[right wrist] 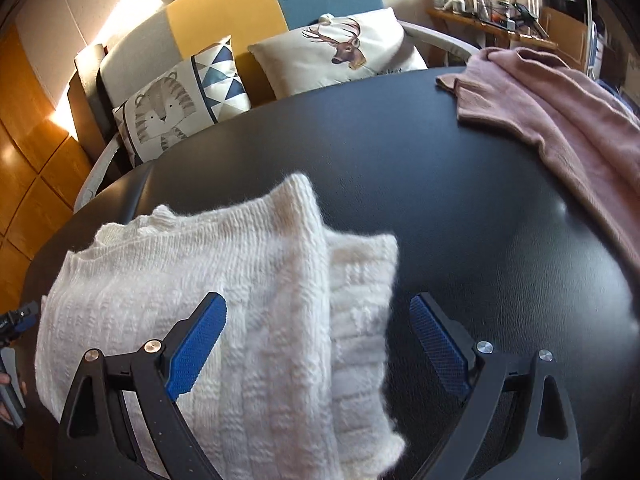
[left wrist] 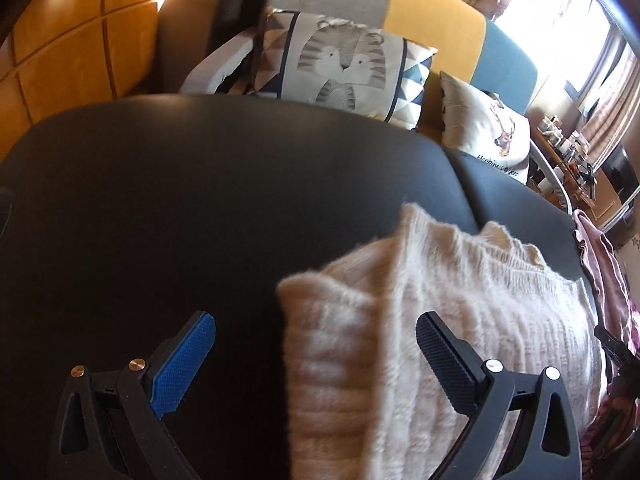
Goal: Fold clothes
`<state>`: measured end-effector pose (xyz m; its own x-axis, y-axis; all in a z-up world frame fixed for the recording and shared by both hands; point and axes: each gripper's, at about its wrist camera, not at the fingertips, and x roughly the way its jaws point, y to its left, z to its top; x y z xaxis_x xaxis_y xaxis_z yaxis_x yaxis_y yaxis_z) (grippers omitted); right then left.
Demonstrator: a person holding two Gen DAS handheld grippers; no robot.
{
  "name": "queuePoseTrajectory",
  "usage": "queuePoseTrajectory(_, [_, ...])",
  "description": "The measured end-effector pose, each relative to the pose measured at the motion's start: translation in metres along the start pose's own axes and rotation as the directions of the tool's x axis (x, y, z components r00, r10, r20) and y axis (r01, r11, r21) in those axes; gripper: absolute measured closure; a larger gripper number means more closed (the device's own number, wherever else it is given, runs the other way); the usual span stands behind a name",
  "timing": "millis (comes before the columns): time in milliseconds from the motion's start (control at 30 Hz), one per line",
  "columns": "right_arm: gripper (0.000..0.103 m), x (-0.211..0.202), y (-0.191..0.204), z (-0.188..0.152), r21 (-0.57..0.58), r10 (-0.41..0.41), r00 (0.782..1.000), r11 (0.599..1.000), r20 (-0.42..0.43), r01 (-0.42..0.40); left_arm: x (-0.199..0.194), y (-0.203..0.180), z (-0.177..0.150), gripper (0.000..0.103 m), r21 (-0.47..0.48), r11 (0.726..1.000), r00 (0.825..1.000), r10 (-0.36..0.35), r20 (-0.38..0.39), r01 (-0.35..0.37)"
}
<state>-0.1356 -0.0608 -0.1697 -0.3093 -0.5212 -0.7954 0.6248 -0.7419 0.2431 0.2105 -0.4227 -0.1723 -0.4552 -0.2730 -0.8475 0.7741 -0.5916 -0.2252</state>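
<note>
1. Both grippers, left gripper (left wrist: pixel 316 360) and right gripper (right wrist: pixel 318 344), hang over the white sweater (right wrist: pixel 224 292) with jaws wide apart, holding nothing.
2. That sweater lies on the black table (right wrist: pixel 440 184), already doubled over itself; the fold looks partway done.
3. Next comes pinching an edge at each side and folding again.
4. One pink garment (right wrist: pixel 560 112) waits well apart.

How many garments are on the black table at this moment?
2. A white knit sweater lies partly folded on the black table under both open tools; a pink garment is draped over the far right edge. Others may lie outside view.
</note>
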Motion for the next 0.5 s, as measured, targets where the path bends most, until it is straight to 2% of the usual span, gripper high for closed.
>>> queuePoseTrajectory(200, [0.007, 0.004, -0.007, -0.009, 0.026, 0.028, 0.999, 0.999, -0.024, -0.028, 0.012, -0.011, -0.01, 0.0, 0.02, 0.998, 0.998, -0.054, -0.026, 0.055])
queuePoseTrajectory(367, [0.007, 0.008, -0.021, -0.012, 0.076, 0.044, 0.999, 0.996, -0.027, -0.042, 0.024, -0.01, -0.019, 0.0, 0.013, 0.993, 0.99, -0.115, -0.077, 0.116])
queuePoseTrajectory(500, [0.007, 0.012, -0.025, -0.013, 0.087, 0.055, 0.998, 0.995, -0.032, -0.052, 0.023, -0.006, -0.021, 0.0, -0.002, 0.989, 0.987, -0.146, -0.07, 0.146])
